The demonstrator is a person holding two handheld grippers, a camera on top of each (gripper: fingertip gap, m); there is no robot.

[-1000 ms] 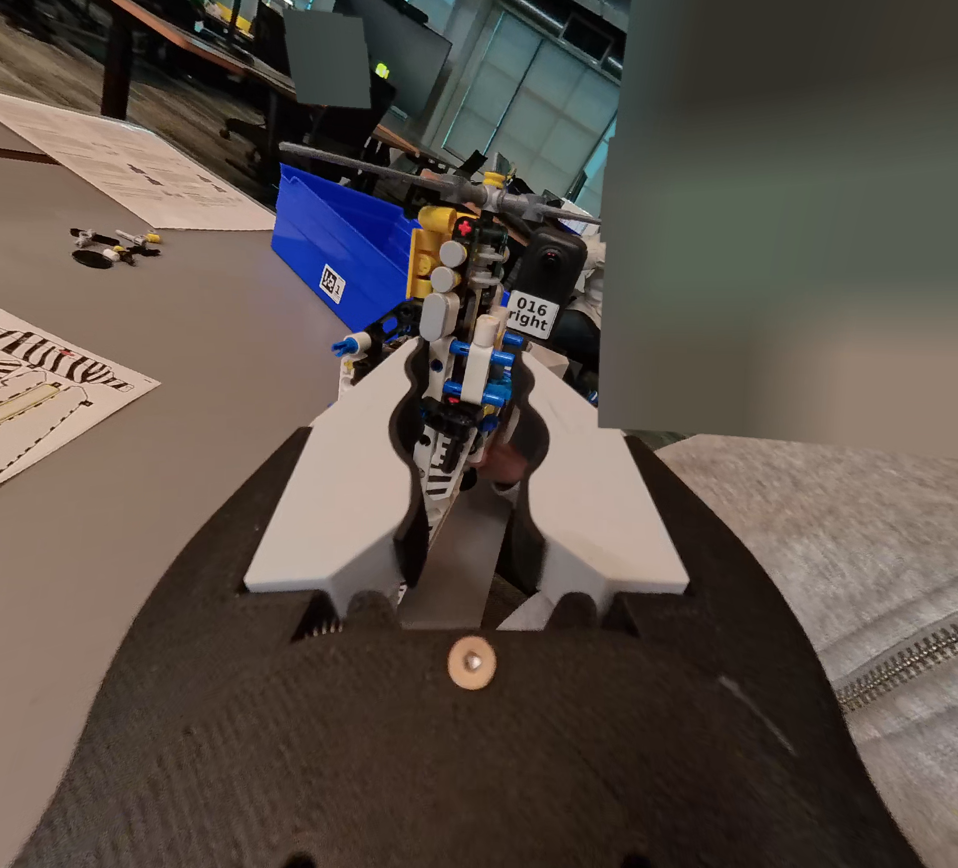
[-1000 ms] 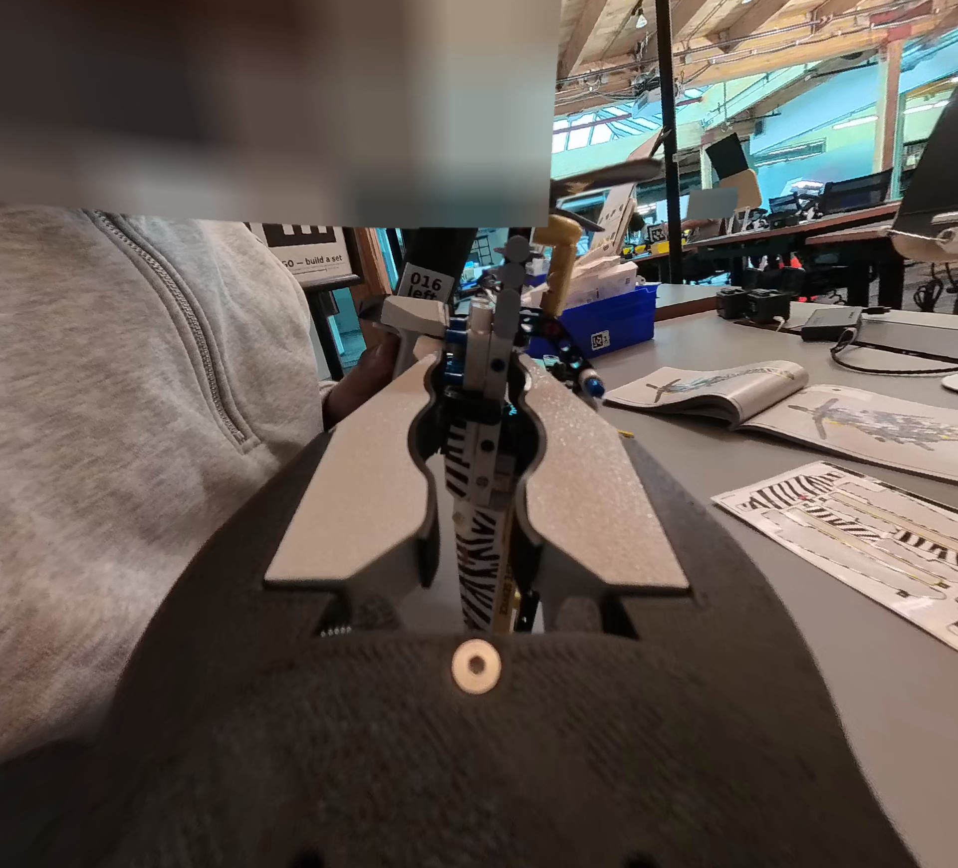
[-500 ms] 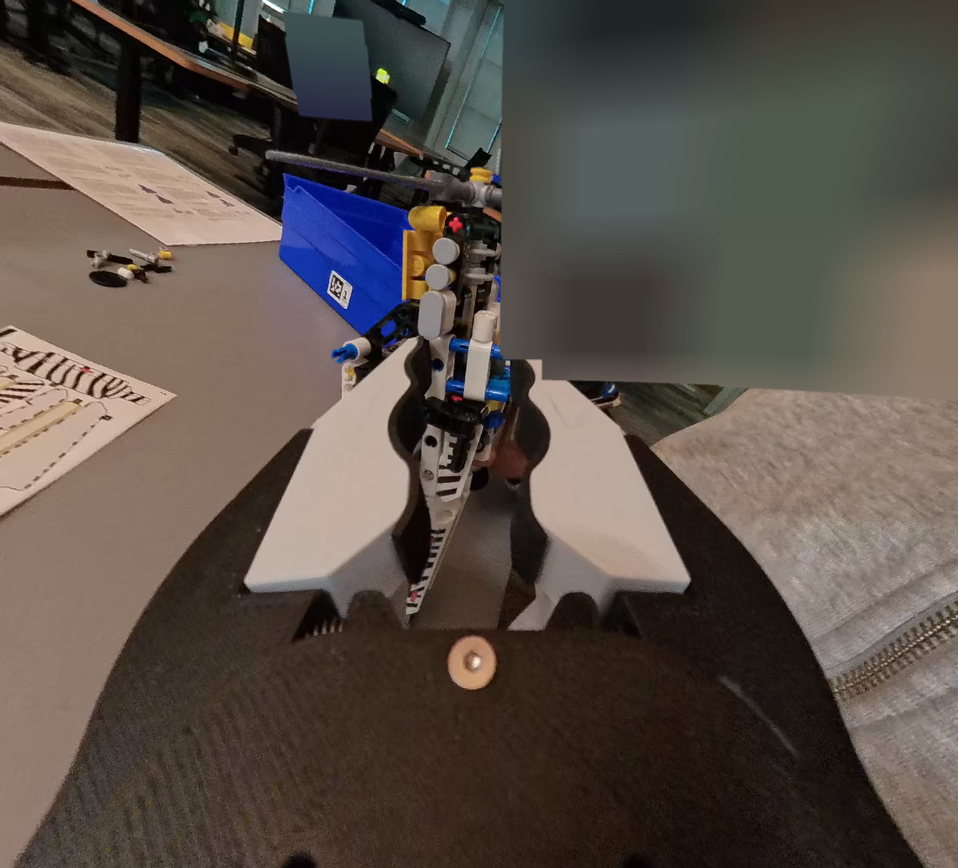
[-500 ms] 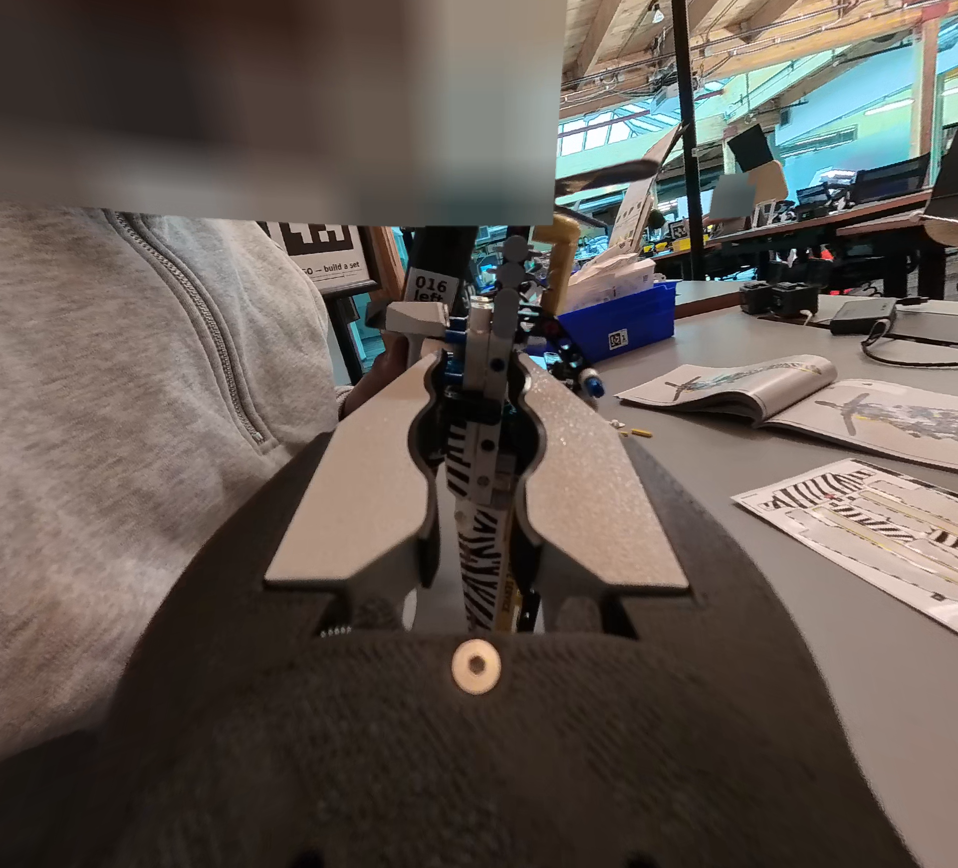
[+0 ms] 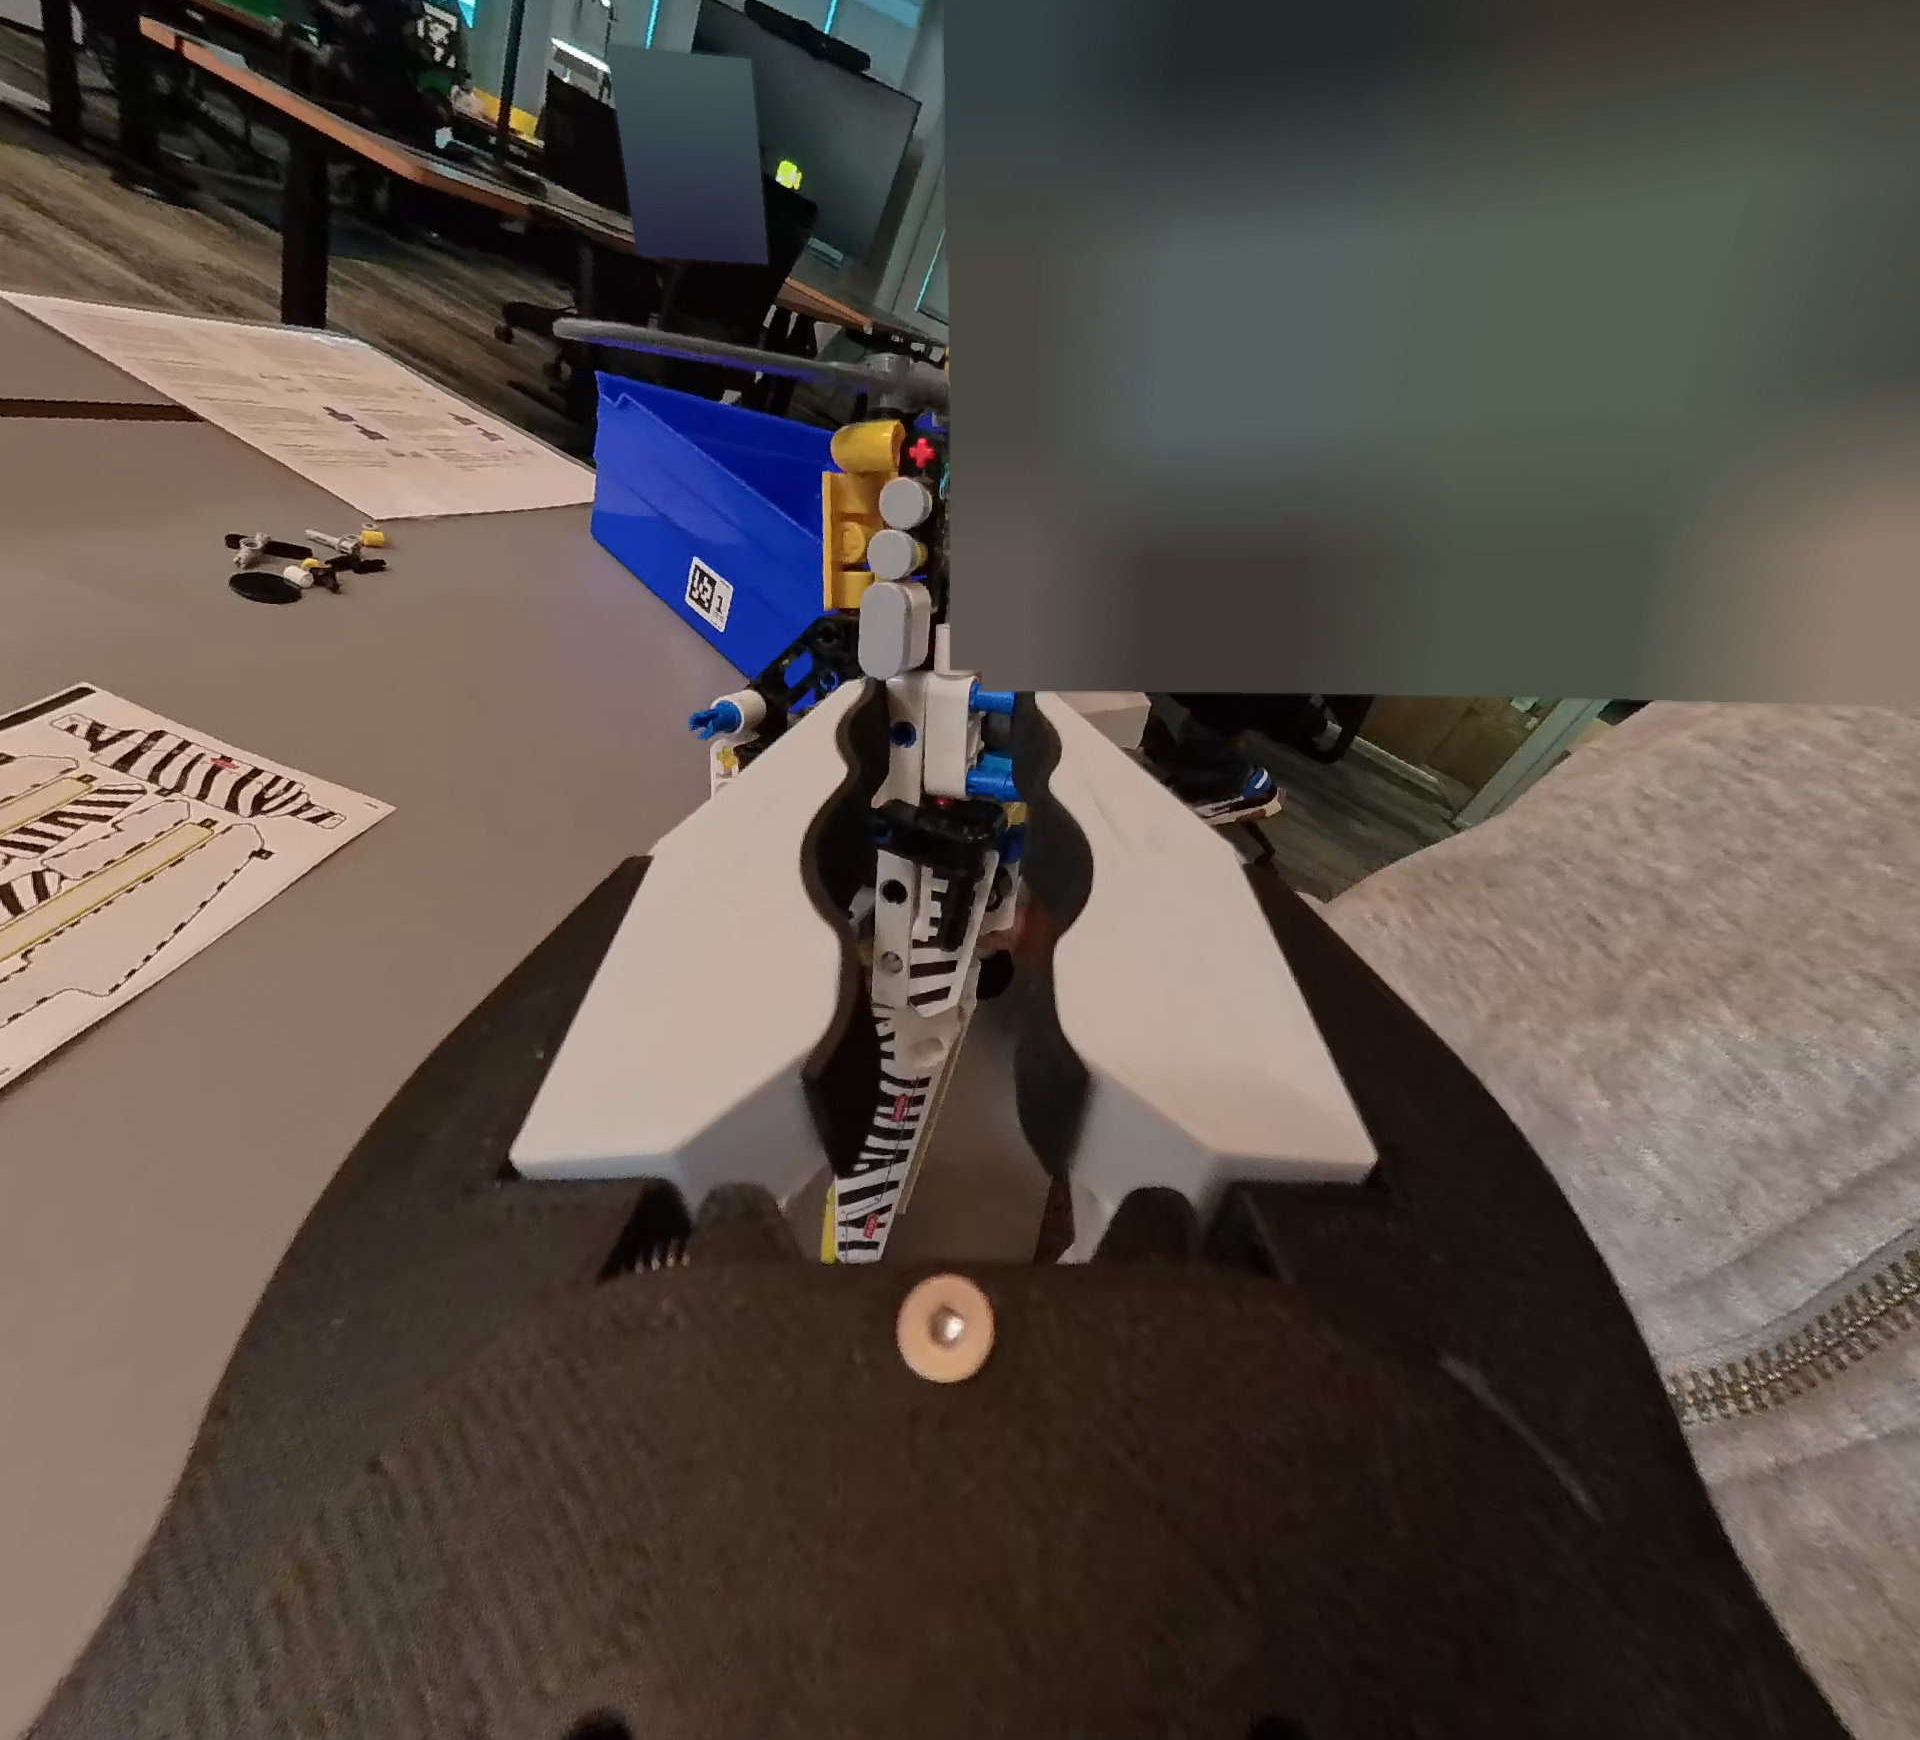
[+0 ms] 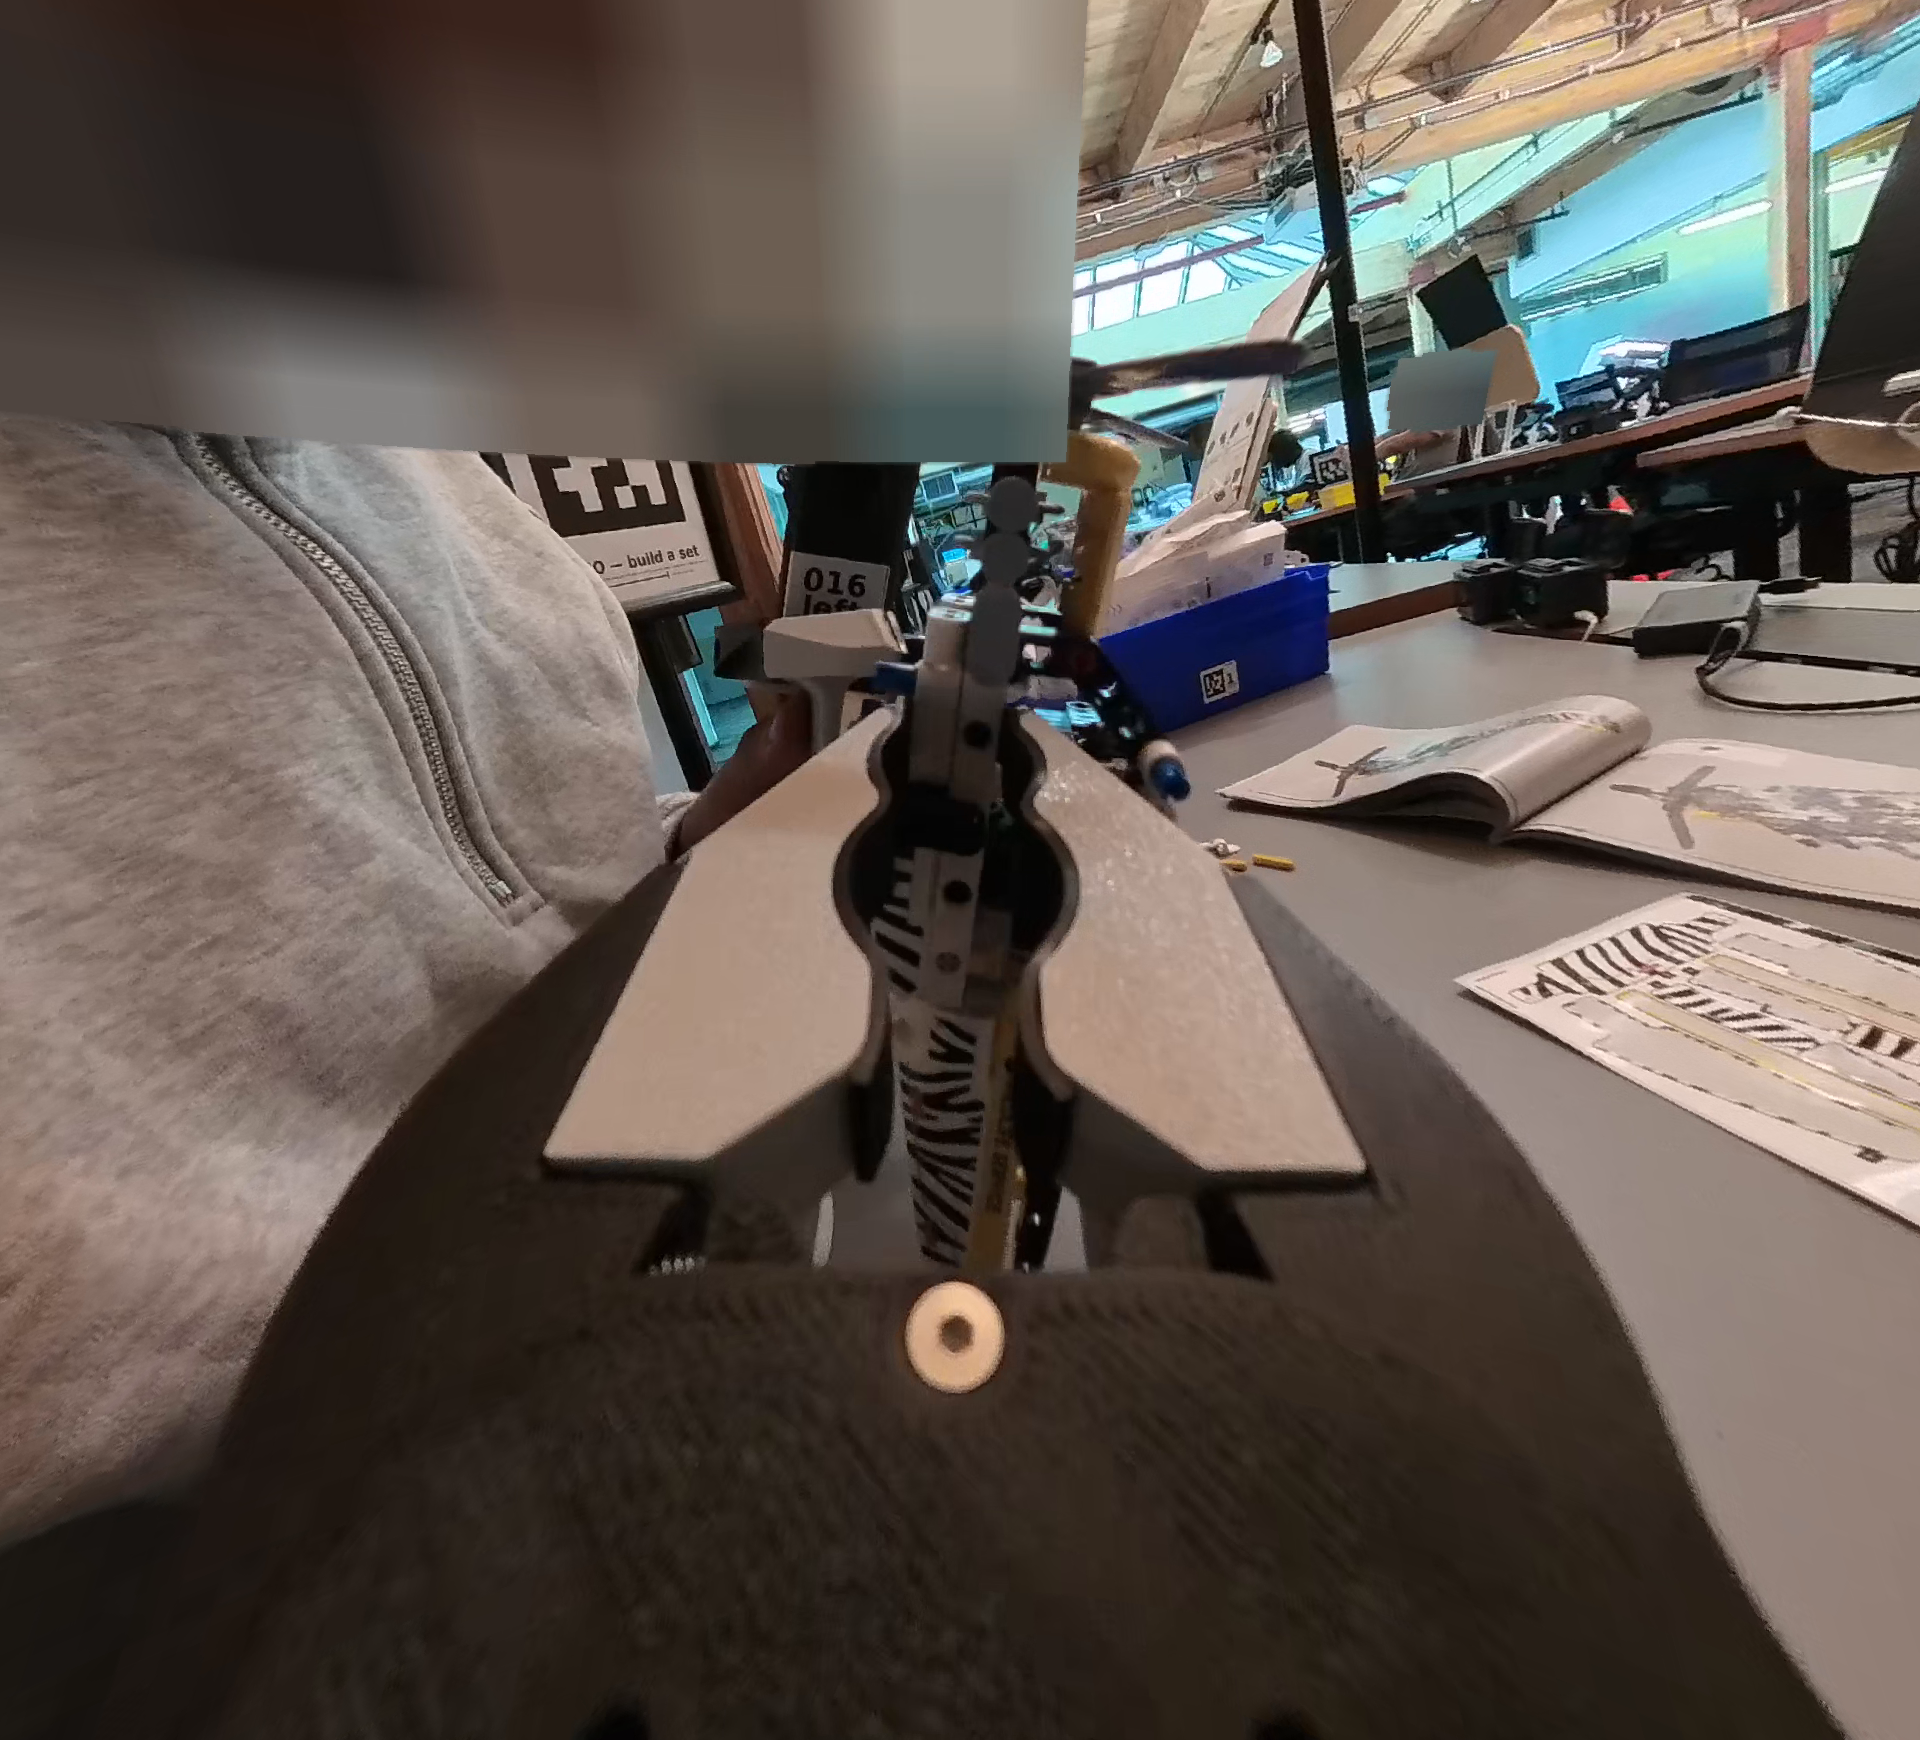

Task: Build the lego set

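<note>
Across the lower half of both wrist views, the grey table [image 6: 1558,1327] is carrying the paperwork within easy sight, probably for reference: an open instruction booklet [image 6: 1621,797] at middle right, a zebra-striped sticker sheet [image 6: 1704,1015] below it, and a blue bin [image 6: 1216,651] near frame centre. At middle left of the left wrist view, a few loose parts [image 5: 301,558] are lying well apart from the build.

Centre frame, the lego helicopter [image 5: 914,859] is being held off the table from two opposite sides, likely to steady it while pieces are pressed together. The left gripper [image 5: 940,817] is clamping its striped tail section, fingers nearly together. The right gripper [image 6: 961,817] is likewise closing narrowly around the same model's striped beam.
</note>
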